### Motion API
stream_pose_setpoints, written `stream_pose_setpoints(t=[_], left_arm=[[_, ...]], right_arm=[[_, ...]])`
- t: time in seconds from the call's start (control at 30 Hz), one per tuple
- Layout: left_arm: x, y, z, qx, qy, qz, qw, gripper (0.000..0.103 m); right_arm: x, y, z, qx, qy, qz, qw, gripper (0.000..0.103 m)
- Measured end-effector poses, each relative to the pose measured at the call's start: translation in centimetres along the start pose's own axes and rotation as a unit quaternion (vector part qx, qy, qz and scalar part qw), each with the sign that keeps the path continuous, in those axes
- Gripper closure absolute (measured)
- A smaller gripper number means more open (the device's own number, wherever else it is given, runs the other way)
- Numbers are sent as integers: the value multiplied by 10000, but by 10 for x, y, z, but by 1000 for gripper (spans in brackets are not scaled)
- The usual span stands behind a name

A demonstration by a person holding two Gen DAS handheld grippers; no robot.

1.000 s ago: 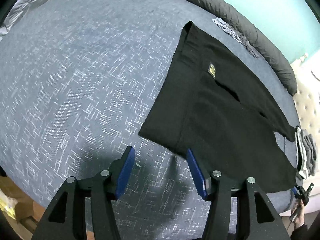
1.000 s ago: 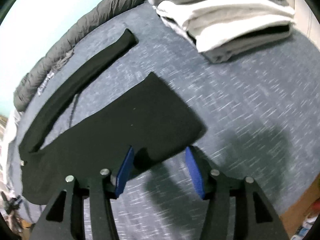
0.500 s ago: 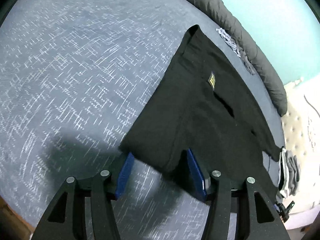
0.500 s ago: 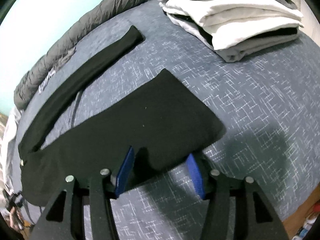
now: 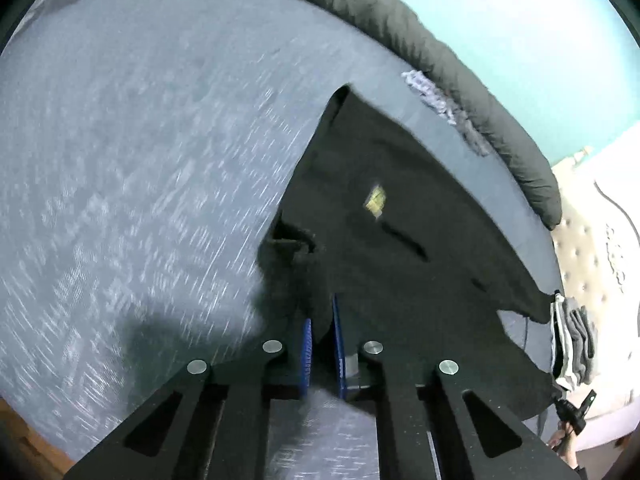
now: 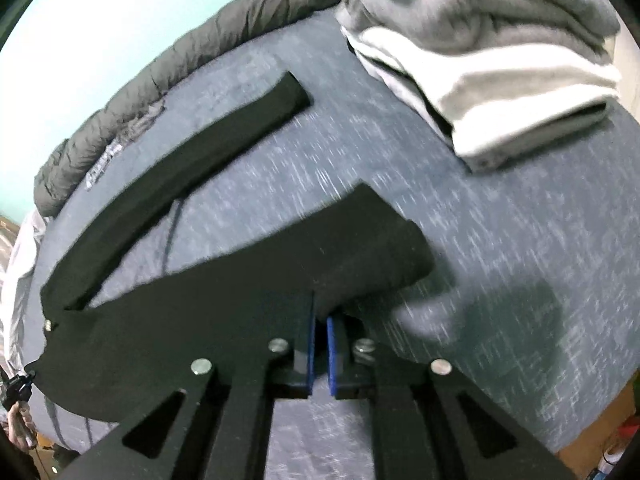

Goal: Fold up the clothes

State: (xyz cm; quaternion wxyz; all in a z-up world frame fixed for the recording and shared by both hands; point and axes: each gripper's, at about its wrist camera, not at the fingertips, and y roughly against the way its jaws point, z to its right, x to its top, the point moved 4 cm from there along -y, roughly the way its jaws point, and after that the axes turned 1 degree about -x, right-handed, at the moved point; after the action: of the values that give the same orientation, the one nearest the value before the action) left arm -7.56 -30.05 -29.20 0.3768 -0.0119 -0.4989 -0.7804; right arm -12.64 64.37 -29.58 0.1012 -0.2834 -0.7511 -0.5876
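1. Both grippers have just closed on the near edge of the black trousers (image 5: 400,248), which lie spread on the blue-grey bed (image 5: 140,160). The step in hand looks like lifting that edge to fold it toward the far side.
2. The 2 hands should rise together and carry the edge level, so the cloth does not twist or bunch between them.
3. The left gripper (image 5: 322,344) is clenched on the waist end, with cloth bunched just beyond its blue pads (image 5: 306,356).
4. The right gripper (image 6: 319,344) is clamped on the near leg's hem end; the other leg lies farther off, apart.
5. The folded stack (image 6: 500,92) sits far right, clear of the fold path.
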Motion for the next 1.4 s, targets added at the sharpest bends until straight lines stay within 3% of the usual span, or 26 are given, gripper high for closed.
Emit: stream_pose_setpoints(t=[0.3,0.5,0.97,1.4], left_arm=[[56,9,46,0,-173,174,9997,96],[95,-6,58,58,-99,224,9997,96],[182,-77,82,198,-13,122,9997,96],[222,-160,73,485,263,-144,9984,94]], right_arm=[[67,21,-39,106,80,328,9994,100],[120,11,-58,54,40,434,9990,100],[221,-81,-97,-343,-92,200,9992,100],[262,-166,-105,-826,-117,-150,9964,99]])
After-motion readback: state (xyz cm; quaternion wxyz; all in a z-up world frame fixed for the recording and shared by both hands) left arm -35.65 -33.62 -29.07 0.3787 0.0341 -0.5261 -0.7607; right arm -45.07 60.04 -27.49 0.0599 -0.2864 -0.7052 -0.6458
